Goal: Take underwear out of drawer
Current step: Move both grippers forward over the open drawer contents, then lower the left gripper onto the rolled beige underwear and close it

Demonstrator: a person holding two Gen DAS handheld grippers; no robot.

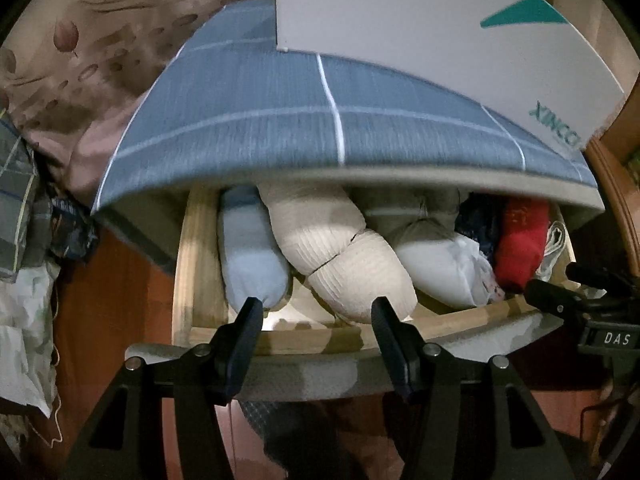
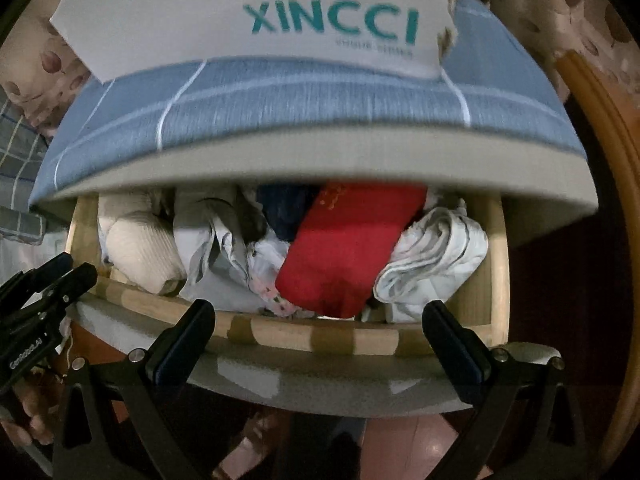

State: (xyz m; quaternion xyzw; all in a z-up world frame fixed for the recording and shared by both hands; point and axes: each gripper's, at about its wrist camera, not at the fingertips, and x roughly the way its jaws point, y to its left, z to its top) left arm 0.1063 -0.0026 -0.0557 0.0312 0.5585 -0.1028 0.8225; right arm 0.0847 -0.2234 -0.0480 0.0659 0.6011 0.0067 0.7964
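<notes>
red folded underwear point(image 2: 344, 256) lies in the open drawer point(image 2: 312, 338), straight ahead of the right gripper point(image 2: 320, 328) and a little beyond its tips, with the long axis pointing away into the drawer. the right gripper is wide open and holds nothing. the left gripper point(image 1: 316, 320) is also open and empty; it faces the cream rolls point(image 1: 352, 276), and the red piece is far to its right side. so the right hand seems nearer for the pick.
</notes>
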